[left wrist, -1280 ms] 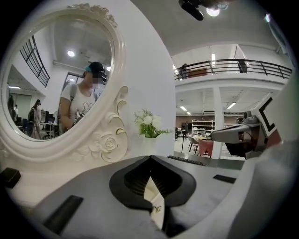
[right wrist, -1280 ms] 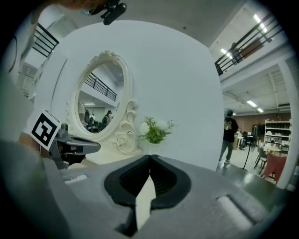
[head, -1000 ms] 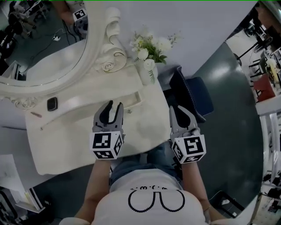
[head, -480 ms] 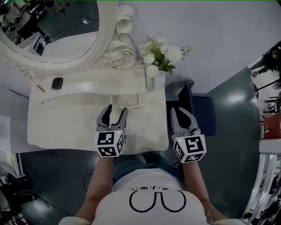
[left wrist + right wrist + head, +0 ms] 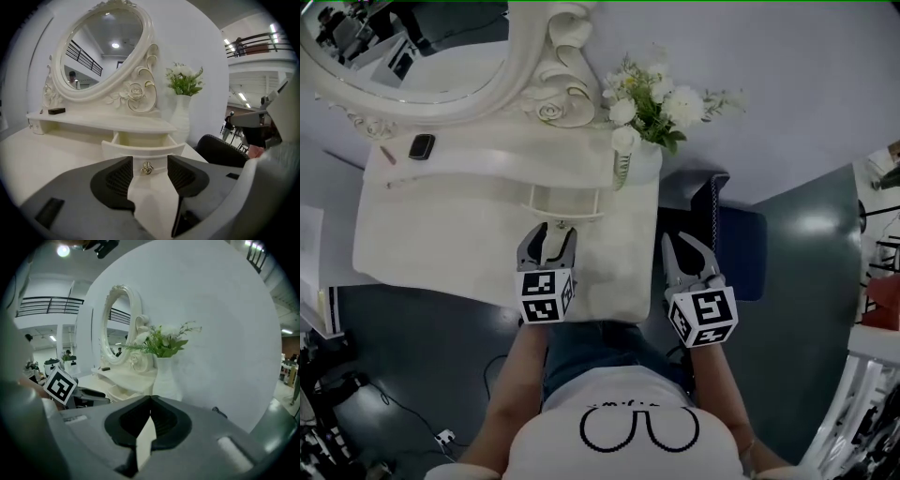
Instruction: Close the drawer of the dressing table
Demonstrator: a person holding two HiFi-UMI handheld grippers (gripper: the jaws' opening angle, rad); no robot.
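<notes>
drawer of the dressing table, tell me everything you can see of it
The drawer is small and cream-white, painted wood by its look, with a curved front and a small metal knob at its centre. It stands pulled partly out from under the raised shelf below the mirror, level, no contents showing. Nothing seems to touch it: the left claw, jaws apart after just closing slightly, points at the knob, nothing between them.

The cream dressing table (image 5: 431,258) carries an oval mirror (image 5: 408,47), a white flower vase (image 5: 622,161) and a small dark object (image 5: 421,146).
</notes>
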